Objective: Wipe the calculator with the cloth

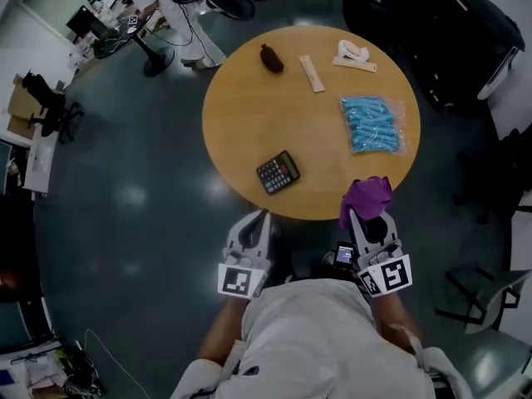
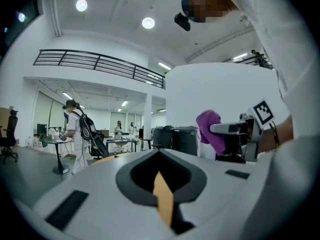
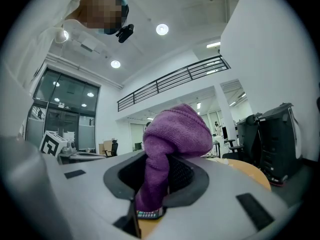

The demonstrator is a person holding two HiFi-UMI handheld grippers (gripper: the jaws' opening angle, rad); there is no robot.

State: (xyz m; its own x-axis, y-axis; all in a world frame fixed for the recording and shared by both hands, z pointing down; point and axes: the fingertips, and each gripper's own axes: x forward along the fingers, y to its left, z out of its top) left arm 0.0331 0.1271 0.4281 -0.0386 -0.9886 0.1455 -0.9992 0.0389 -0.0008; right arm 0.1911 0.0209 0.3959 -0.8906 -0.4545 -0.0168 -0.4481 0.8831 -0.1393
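A black calculator (image 1: pixel 277 173) lies near the front edge of the round wooden table (image 1: pixel 249 115). A purple cloth (image 1: pixel 366 198) hangs bunched over the table's near rim, and my right gripper (image 1: pixel 366 216) is shut on it. In the right gripper view the cloth (image 3: pixel 172 134) fills the gap between the jaws (image 3: pixel 160 184). My left gripper (image 1: pixel 260 217) is shut and holds nothing, just off the table's edge, below and left of the calculator. The left gripper view shows its closed jaws (image 2: pixel 161 171) and, to the right, the cloth (image 2: pixel 210 129) in the other gripper.
On the table's far side lie a dark brown object (image 1: pixel 271 58), a thin wooden strip (image 1: pixel 312 73), a white item (image 1: pixel 353 54) and a clear bag of blue pieces (image 1: pixel 374 123). Black chairs (image 1: pixel 449 32) stand to the right. Other people (image 2: pixel 75 134) stand in the room's background.
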